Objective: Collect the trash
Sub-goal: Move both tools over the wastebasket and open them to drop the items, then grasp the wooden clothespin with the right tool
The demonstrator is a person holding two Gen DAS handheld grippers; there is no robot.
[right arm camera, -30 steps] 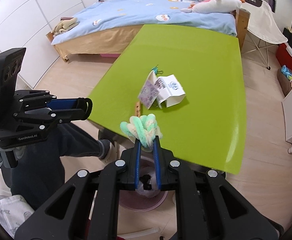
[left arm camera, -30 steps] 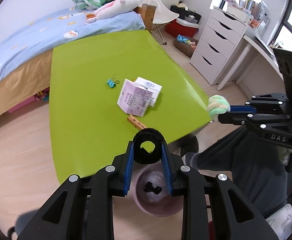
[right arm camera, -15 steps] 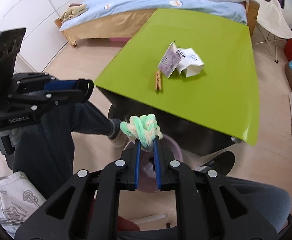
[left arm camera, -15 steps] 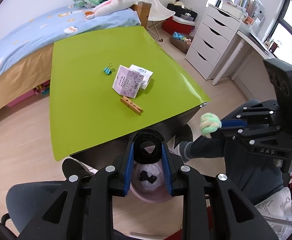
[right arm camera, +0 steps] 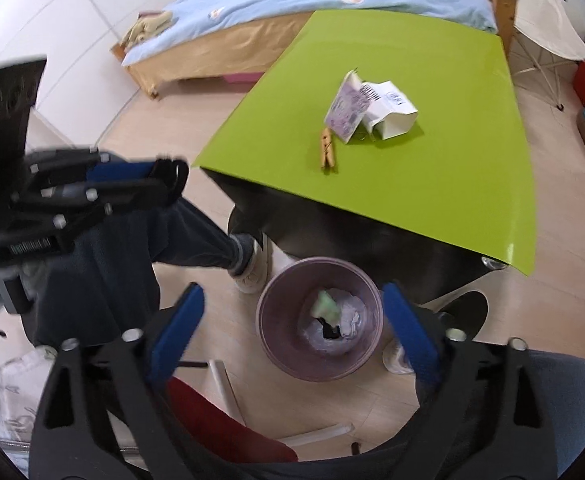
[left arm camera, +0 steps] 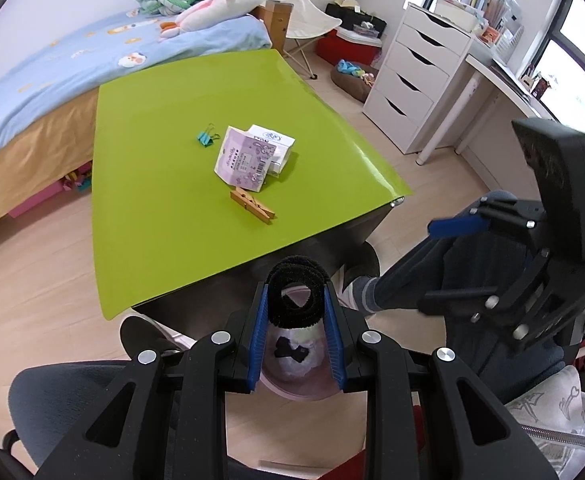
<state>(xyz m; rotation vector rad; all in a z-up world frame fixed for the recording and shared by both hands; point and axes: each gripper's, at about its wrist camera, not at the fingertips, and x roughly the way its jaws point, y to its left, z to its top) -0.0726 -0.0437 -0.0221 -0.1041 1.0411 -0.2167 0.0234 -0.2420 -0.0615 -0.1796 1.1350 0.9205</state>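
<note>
My left gripper [left arm camera: 296,300] is shut on a black fuzzy loop [left arm camera: 297,294] and holds it above a pink trash bin [left arm camera: 292,380] on the floor. My right gripper [right arm camera: 292,308] is open and empty above the same bin [right arm camera: 276,344]. A green and white fuzzy scrunchie [right arm camera: 326,304] lies inside the bin with crumpled paper and a black scrap. The left gripper also shows in the right wrist view [right arm camera: 168,178], and the right gripper in the left wrist view [left arm camera: 452,226].
A lime green table [left arm camera: 152,184] holds a purple packet [left arm camera: 244,160], a white box [left arm camera: 274,144], a wooden clothespin [left arm camera: 252,206] and a teal binder clip [left arm camera: 205,137]. A bed [left arm camera: 52,80] stands behind, white drawers [left arm camera: 412,80] to the right. The person's legs are near the bin.
My right gripper opened and the green scrunchie dropped into the bin. Both grippers drew back from the table toward the bin. The left still holds the black loop.
</note>
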